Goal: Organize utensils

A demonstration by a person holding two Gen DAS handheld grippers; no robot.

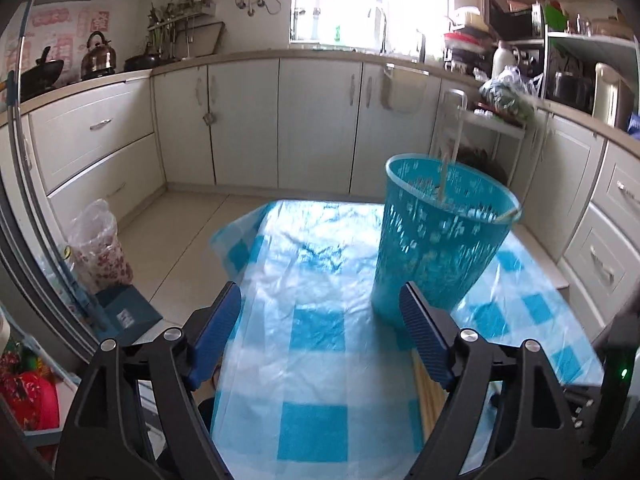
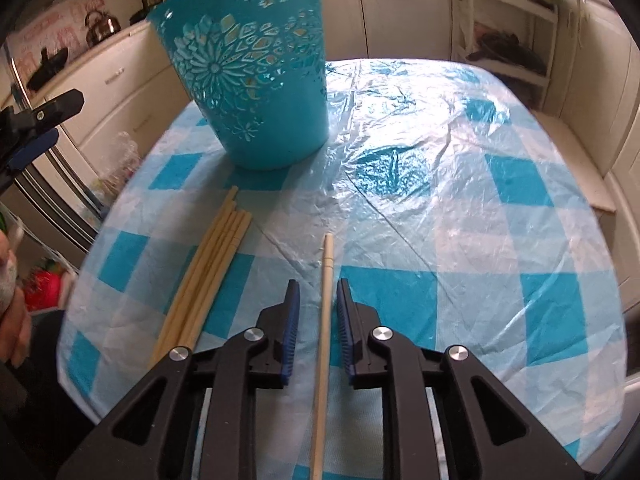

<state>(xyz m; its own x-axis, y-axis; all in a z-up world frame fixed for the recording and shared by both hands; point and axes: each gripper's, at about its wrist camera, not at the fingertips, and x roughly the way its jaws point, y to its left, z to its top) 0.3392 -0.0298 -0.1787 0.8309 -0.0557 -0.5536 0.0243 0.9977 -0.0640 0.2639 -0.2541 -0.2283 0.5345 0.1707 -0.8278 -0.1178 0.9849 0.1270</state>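
A teal cut-out basket [image 1: 440,240] stands upright on the blue-checked tablecloth [image 1: 320,360], with pale utensil handles sticking out of its top. My left gripper [image 1: 320,308] is wide open and empty, just short of the basket's base. In the right wrist view the basket [image 2: 256,80] is far left and a bundle of several pale chopsticks [image 2: 208,276] lies before it. A single chopstick [image 2: 326,280] runs between my right gripper's [image 2: 319,300] pads, which stand narrowly apart with a slit on each side. The left gripper [image 2: 66,118] shows at the left edge.
The table's far edge [image 1: 320,202] drops to a tiled floor ringed by cream cabinets [image 1: 240,120]. A clear bag [image 1: 100,244] and a blue box [image 1: 128,312] sit on the floor at left. A white rack [image 2: 512,32] stands behind the table. A hand [image 2: 12,312] shows at the left edge.
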